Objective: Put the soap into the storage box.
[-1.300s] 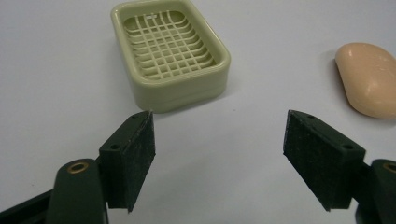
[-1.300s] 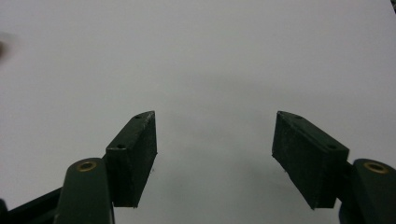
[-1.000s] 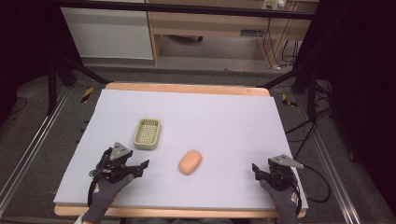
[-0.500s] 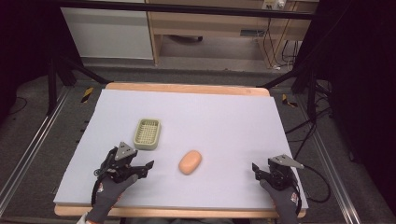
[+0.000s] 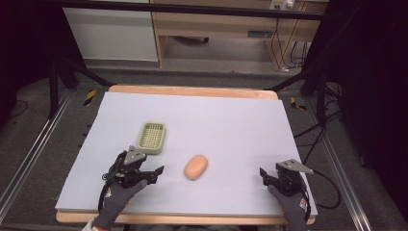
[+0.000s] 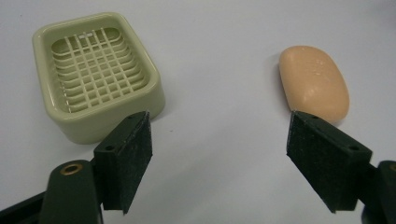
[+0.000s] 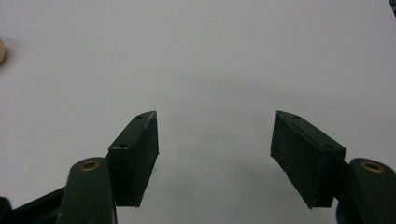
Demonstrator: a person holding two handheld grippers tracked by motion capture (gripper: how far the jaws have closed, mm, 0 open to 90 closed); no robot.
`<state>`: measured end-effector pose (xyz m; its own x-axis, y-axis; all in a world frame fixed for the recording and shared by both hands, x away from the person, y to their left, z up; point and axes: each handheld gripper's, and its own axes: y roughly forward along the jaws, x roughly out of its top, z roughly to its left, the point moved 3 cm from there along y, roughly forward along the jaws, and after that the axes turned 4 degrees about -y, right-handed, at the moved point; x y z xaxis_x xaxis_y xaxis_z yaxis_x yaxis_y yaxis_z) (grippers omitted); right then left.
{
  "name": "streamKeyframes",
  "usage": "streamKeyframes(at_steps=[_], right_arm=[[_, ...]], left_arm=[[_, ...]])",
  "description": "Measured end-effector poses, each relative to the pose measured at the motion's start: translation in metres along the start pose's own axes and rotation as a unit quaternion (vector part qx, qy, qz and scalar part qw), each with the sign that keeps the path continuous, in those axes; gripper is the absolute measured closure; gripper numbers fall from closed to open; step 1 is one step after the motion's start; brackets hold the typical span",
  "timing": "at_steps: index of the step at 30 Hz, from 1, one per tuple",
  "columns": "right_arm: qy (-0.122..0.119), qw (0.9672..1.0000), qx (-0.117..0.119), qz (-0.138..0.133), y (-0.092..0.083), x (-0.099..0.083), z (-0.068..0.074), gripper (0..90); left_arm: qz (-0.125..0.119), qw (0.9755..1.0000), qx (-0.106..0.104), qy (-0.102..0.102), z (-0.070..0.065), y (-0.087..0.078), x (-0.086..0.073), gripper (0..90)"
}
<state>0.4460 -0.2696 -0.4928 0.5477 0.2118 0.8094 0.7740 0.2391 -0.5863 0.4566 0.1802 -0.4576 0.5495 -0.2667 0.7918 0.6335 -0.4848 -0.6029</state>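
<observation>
Soap (image 7: 1, 50) cut by frame edge — both tools (image 6: 219, 154) (image 7: 215, 154) gape, empty.

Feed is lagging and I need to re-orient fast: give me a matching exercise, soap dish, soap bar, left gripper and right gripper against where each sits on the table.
Things:
1. soap dish
2. soap bar
3. left gripper
4. right gripper

Places:
A. near the table's front right corner, jaws open over bare mat
B. left of centre, farthest from the person
C. front left, jaws open, pointing toward the soap
D. about mid-table, between the two grippers

Pairs: 1-B, 2-D, 3-C, 4-A
</observation>
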Motion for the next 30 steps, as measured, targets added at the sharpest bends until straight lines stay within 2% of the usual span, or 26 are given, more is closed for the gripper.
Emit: streamKeyframes(at_steps=[11,20,24,30], right_arm=[[0.005,1.0,-0.001,-0.003,0.0,0.001,-0.001,32.2],[0.009,1.0,-0.001,-0.004,0.0,0.001,-0.001,32.0],[0.007,1.0,-0.002,-0.004,0.0,0.001,-0.001,32.0],[0.005,1.0,-0.003,-0.004,0.0,0.001,0.0,32.0]], left_arm=[[0.001,1.0,-0.007,0.005,-0.008,0.003,0.004,21.6],[0.004,0.9997,-0.014,0.018,-0.018,0.007,0.008,21.0],[0.007,0.9995,-0.015,0.025,-0.019,0.006,0.011,20.9],[0.008,0.9995,-0.017,0.026,-0.02,0.007,0.013,20.7]])
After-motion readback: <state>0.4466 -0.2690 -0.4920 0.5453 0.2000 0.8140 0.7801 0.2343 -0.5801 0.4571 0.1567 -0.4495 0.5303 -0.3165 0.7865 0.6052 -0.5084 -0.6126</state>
